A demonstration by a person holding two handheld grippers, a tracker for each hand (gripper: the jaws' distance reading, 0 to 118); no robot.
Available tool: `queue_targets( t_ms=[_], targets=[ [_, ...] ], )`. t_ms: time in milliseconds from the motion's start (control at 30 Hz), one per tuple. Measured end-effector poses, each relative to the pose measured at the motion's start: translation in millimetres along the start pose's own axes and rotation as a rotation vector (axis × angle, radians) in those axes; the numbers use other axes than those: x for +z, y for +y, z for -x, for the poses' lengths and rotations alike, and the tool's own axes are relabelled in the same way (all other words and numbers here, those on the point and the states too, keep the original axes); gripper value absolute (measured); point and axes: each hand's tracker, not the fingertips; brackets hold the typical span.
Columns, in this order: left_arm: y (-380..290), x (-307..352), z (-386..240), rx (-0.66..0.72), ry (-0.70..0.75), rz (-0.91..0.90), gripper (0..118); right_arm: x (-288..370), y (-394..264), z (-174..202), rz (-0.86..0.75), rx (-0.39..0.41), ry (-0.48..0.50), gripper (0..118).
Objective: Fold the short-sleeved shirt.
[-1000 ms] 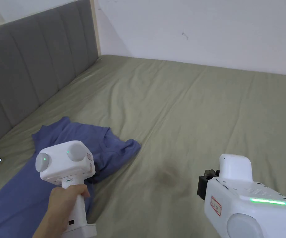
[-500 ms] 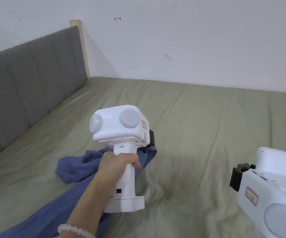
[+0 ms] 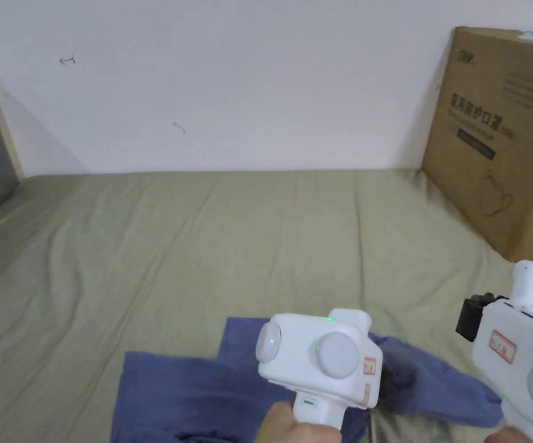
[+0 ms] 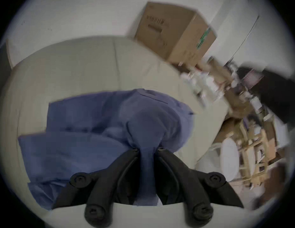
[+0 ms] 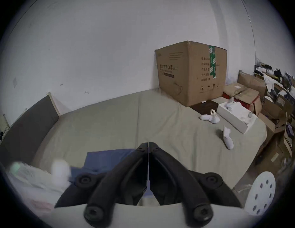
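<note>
The left gripper [image 4: 147, 149] is pinching a bunched fold of the blue shirt [image 4: 87, 129], both jaws pressing on the cloth that is running down between them, and the rest of the shirt is lying spread and rumpled on the olive bed [image 4: 87, 67] beyond. The right gripper [image 5: 148, 143] is sitting with its jaws closed together, tips meeting, with a thin strip of blue showing in the slit lower down; whether they are gripping cloth I cannot tell. From the head view the left gripper [image 3: 382, 378] is pointing away over the shirt [image 3: 202, 398], a hand [image 3: 294, 424] wrapping its handle at the bottom edge, while the right gripper [image 3: 468, 317] is hovering at the right edge, near the shirt's right end. The right gripper view is also taking in a cardboard box [image 5: 189, 73] against the wall, white socks [image 5: 209, 117] on the bed and a white tray [image 5: 235, 116] beside them.
</note>
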Motion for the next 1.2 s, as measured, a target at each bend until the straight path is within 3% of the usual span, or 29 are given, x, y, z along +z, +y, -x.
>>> queue_targets(
  t_ms=[100, 167, 200, 233, 267, 300, 433, 467, 500, 533, 567, 633, 700, 867, 1033, 1067, 1133, 1200],
  targets=[
    [-31.6, -42.7, 13.0, 0.002, 0.078, 0.107, 11, -4.0, -9.1, 1.0, 0.032, 0.03, 0.004, 2],
    [-39.8, -45.4, 28.9, 0.063, 0.079, 0.129, 23, -8.0, -12.4, 4.6, 0.052, 0.041, 0.009, 2],
    [-40.8, -42.5, 35.8, 0.098, 0.066, 0.127, 44, -9.6, -13.7, 6.0, 0.056, 0.041, 0.012, 2],
    [-39.1, -36.2, 44.0, 0.148, 0.017, 0.12, 90, -11.7, -15.4, 9.3, 0.061, 0.038, 0.021, 2],
    [-36.8, -30.0, 49.3, 0.165, 0.0, 0.122, 111, -13.3, -16.3, 11.3, 0.069, 0.035, 0.033, 2],
    [-31.7, -18.9, 54.6, 0.17, 0.001, 0.095, 114, -14.7, -17.1, 13.6, 0.076, 0.032, 0.041, 2],
    [-13.3, 30.4, 84.9, 0.196, 0.091, -0.056, 109, -19.7, -22.1, 27.3, 0.093, 0.052, 0.069, 2],
    [-13.2, 40.1, 96.0, 0.208, 0.107, -0.082, 103, -21.3, -23.7, 30.8, 0.101, 0.057, 0.078, 2],
    [-15.9, 46.9, 106.5, 0.219, 0.121, -0.097, 85, -23.0, -25.5, 34.2, 0.107, 0.062, 0.088, 2],
    [-20.4, 52.1, 116.8, 0.234, 0.152, -0.103, 36, -24.6, -27.8, 37.3, 0.112, 0.065, 0.096, 2],
    [-26.8, 54.7, 126.7, 0.245, 0.192, -0.091, 0, -27.0, -30.4, 40.6, 0.121, 0.067, 0.106, 2],
    [-45.6, 50.5, 145.5, 0.264, 0.373, -0.043, 0, -32.7, -35.9, 47.6, 0.139, 0.075, 0.12, 2],
    [-63.2, 46.4, 160.1, 0.29, 0.435, -0.046, 0, -39.0, -41.5, 54.8, 0.161, 0.089, 0.133, 2],
    [-79.5, 61.7, 210.7, 0.42, 0.361, -0.076, 0, -59.8, -55.6, 72.3, 0.209, 0.112, 0.152, 2],
    [-38.5, 75.7, 265.8, 0.378, 0.438, -0.081, 4, -82.4, -61.1, 88.9, 0.263, 0.139, 0.175, 2],
    [-26.2, 76.7, 275.7, 0.364, 0.466, -0.089, 22, -85.7, -61.0, 92.8, 0.264, 0.154, 0.175, 2],
    [-10.2, 69.6, 297.6, 0.358, 0.477, -0.141, 74, -92.4, -60.7, 97.7, 0.267, 0.162, 0.179, 2],
    [3.0, 56.4, 316.7, 0.4, 0.486, -0.097, 85, -98.6, -61.2, 100.3, 0.277, 0.161, 0.187, 2]
  ],
)
